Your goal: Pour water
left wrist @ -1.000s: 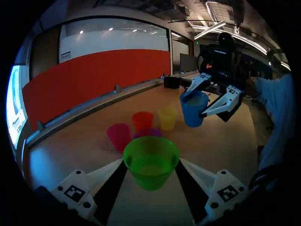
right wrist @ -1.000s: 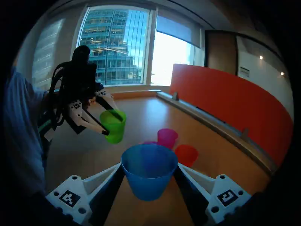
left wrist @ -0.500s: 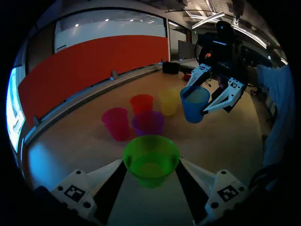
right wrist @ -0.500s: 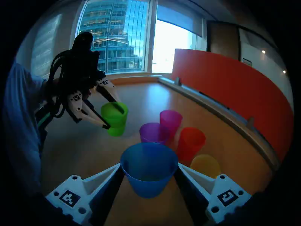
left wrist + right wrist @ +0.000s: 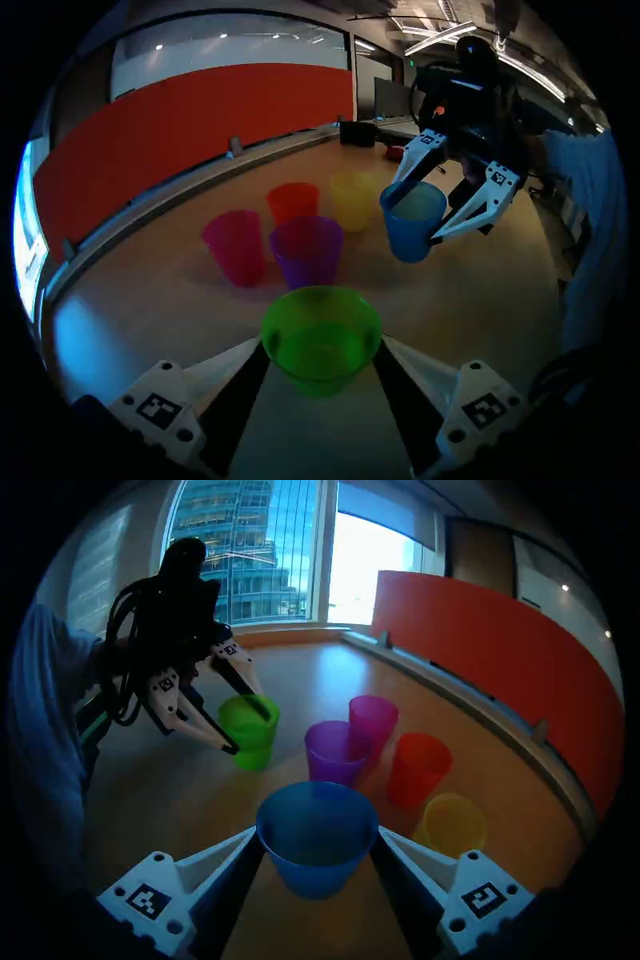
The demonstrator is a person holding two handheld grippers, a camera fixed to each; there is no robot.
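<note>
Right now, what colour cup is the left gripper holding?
Green cup, best in the left gripper view.

The translucent purple plastic cup (image 5: 306, 250) hides the lower part of the orange plastic cup (image 5: 293, 202). Water level in the green plastic cup (image 5: 322, 340) and the blue plastic cup (image 5: 317, 836) is unclear.

Two fisheye cameras, one riding each gripper, face one another across the table (image 5: 480, 296).
The left gripper view looks forward from the left gripper (image 5: 322, 346), close over the green cup (image 5: 322, 320), toward the red wall (image 5: 160, 136); the right gripper (image 5: 412, 216) sits farther off, up and to the right. The right gripper view looks close over the blue cup (image 5: 317, 840) toward the windows (image 5: 264, 568), with the left gripper farther off, upper left. Both views share the table and the purple cup (image 5: 308, 252).
</note>
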